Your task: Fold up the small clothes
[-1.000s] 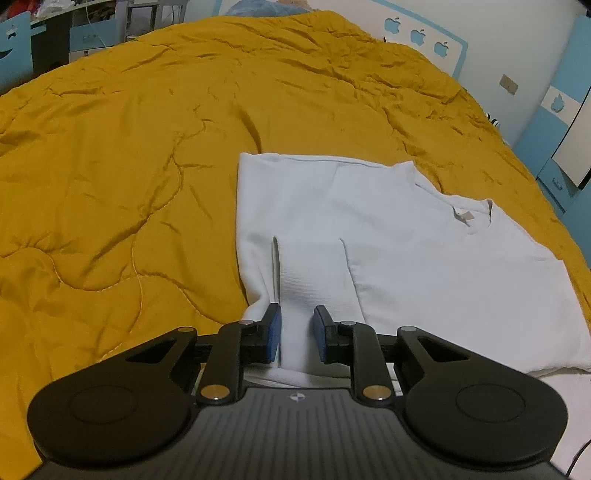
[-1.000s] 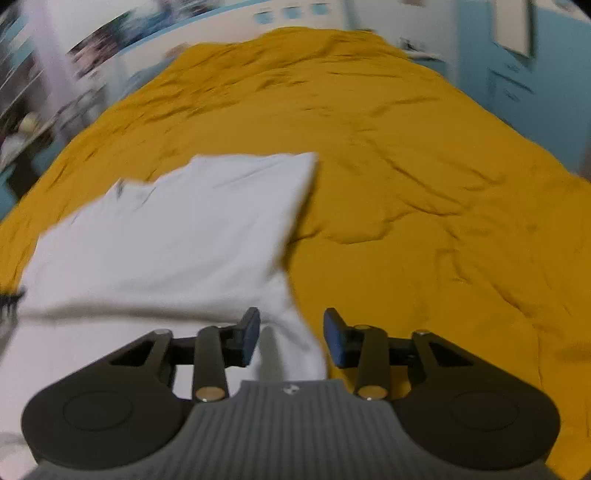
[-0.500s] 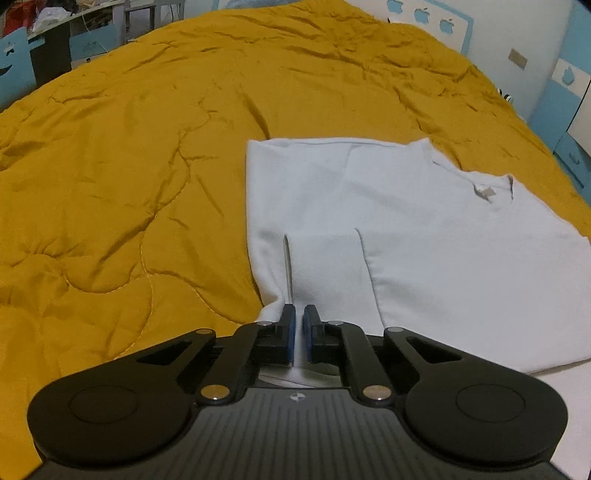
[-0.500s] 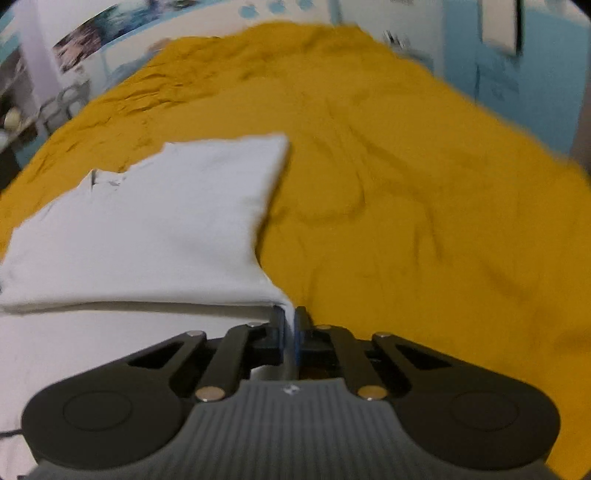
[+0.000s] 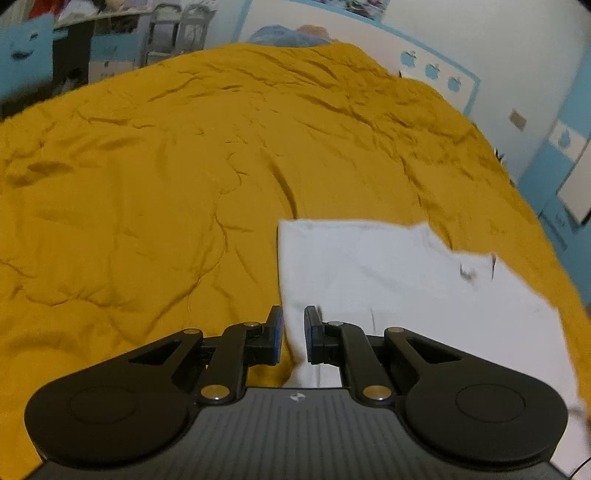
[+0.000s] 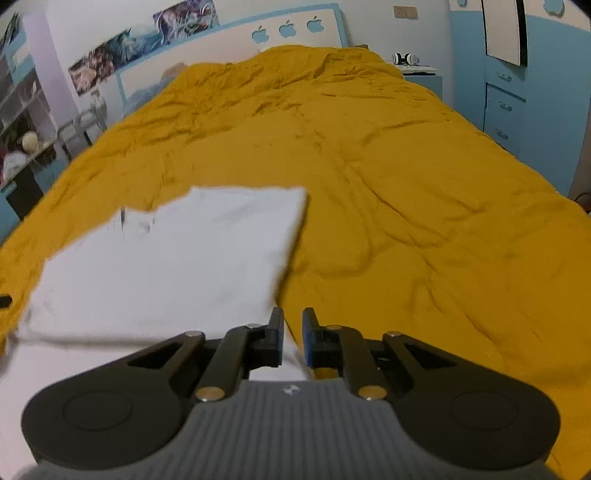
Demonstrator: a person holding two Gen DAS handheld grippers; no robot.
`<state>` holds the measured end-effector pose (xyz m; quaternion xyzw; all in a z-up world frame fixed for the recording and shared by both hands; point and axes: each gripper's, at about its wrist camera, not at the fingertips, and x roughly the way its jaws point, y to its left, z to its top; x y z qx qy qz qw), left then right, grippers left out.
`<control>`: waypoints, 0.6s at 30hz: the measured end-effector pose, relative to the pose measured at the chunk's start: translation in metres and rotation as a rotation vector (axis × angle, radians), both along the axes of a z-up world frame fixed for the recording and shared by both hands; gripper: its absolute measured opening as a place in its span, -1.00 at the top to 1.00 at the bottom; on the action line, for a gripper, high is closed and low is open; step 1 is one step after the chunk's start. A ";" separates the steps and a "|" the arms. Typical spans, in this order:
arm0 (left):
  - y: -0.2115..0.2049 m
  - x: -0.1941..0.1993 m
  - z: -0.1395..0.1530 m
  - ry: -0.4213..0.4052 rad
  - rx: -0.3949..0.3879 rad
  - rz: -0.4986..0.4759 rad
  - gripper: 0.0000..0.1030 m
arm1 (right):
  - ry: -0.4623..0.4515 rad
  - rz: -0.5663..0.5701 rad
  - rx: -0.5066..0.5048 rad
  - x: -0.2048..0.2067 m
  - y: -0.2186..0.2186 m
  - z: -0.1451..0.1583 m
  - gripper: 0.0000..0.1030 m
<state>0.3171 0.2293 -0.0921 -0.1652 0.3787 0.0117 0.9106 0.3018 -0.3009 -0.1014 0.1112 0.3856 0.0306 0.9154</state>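
A white shirt [image 5: 388,277] lies flat on a mustard-yellow quilt [image 5: 147,184], collar and label toward the far side. My left gripper [image 5: 293,326] is shut on the shirt's near left edge, and white cloth fills the narrow gap between its blue pads. In the right wrist view the same shirt [image 6: 177,266] spreads to the left. My right gripper [image 6: 292,328] holds the near right corner. Its jaws are opening slightly, with cloth still pressed between them. The hem below both grippers is hidden by their bodies.
The quilt [image 6: 406,184] covers a wide bed. A headboard with apple cut-outs [image 6: 288,27] and a nightstand with headphones [image 6: 406,59] stand at the far end. Blue cabinets [image 6: 517,92] line the right side. A desk and chairs [image 5: 166,33] stand at the far left.
Both grippers went from open around the shirt's near edge to shut on it. Both have since risen, and more of the far bed and walls shows.
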 end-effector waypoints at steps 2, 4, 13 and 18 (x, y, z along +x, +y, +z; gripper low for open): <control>0.003 0.012 -0.004 0.001 -0.029 -0.003 0.73 | -0.002 -0.001 0.033 0.018 0.004 -0.001 0.87; 0.003 0.023 -0.012 0.015 -0.055 -0.001 0.73 | 0.008 -0.006 0.066 0.039 0.010 -0.006 0.88; 0.015 0.074 -0.041 0.048 -0.160 0.072 0.57 | 0.027 -0.001 0.094 0.114 0.029 -0.029 0.88; 0.003 0.106 -0.054 0.110 0.026 0.064 0.62 | 0.102 -0.029 0.052 0.147 0.026 -0.049 0.98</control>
